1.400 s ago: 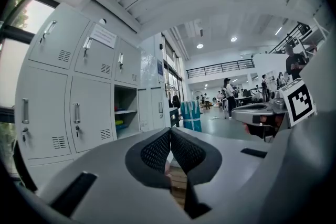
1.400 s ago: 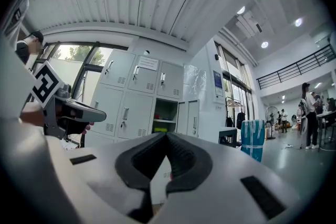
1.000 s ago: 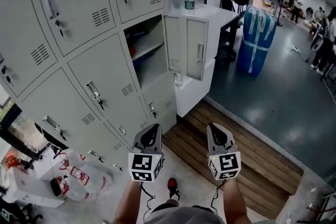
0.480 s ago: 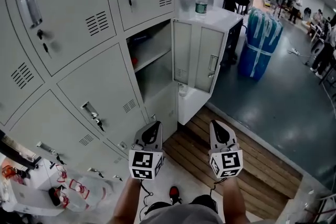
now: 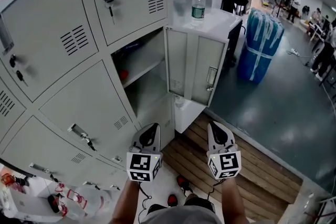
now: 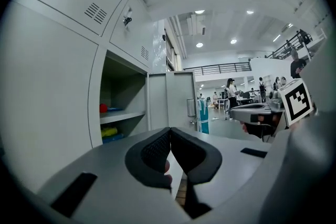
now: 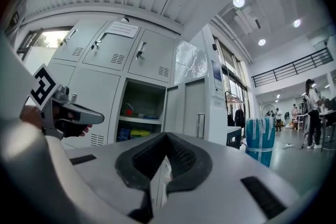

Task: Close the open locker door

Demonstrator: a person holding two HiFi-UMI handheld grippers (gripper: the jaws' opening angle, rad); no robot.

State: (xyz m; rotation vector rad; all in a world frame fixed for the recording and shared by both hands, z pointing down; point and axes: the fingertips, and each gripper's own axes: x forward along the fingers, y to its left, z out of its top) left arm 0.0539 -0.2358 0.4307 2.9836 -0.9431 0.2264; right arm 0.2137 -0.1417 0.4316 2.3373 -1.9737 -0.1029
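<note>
trouble-wise, the locker door (image 5: 206, 68) stood swung wide out to the right of its open compartment (image 5: 137, 71), and both claws were well short of it. the left gripper (image 5: 151, 129) and right gripper (image 5: 217, 128) were each pinched shut on nothing, so i figured it'd be a push. a shove close to the hinge could've skidded off or let the door bounce back. the door looked like thin pale-grey sheet metal, upright, with its handle (image 5: 211, 77) near the free edge.

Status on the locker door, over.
Both shut and empty: left gripper, right gripper, short of the lockers. Locker door open, untouched. Nothing seen between grippers and door.
</note>
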